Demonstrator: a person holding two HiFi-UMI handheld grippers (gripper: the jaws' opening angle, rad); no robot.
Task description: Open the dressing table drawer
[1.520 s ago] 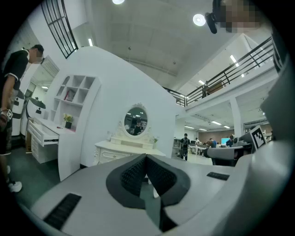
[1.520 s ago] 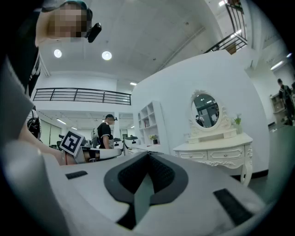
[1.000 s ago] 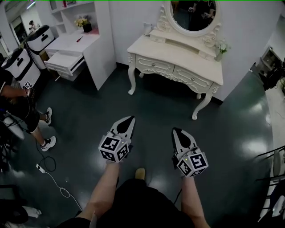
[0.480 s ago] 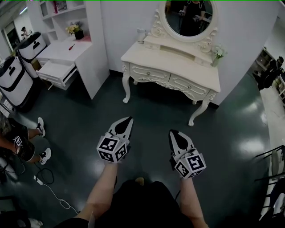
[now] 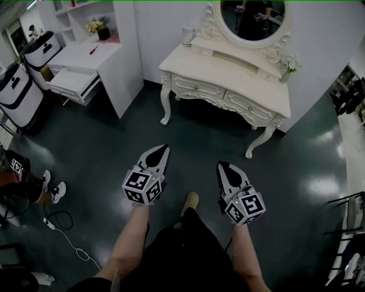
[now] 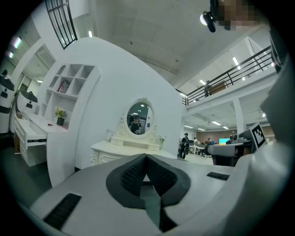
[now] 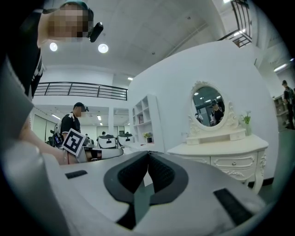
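A cream carved dressing table (image 5: 228,71) with an oval mirror (image 5: 254,17) stands against the far wall. Its two front drawers, the left drawer (image 5: 198,88) and the right drawer (image 5: 248,108), sit flush with small knobs. My left gripper (image 5: 163,148) is held level over the dark floor, well short of the table, jaws shut and empty. To its right my right gripper (image 5: 222,166) is also shut on nothing. The table shows beyond the shut jaws in the left gripper view (image 6: 124,150) and at the right of the right gripper view (image 7: 226,154).
A white desk (image 5: 91,60) with a pulled-out drawer and shelves stands at the back left. Two white-and-black machines (image 5: 20,85) stand beside it. A person's legs (image 5: 34,185) and a white cable (image 5: 71,242) are at the left. A small vase (image 5: 287,64) sits on the table's right end.
Both grippers and the head have come closer to the dressing table, side by side, jaws staying shut. My foot has stepped forward between the two arms.
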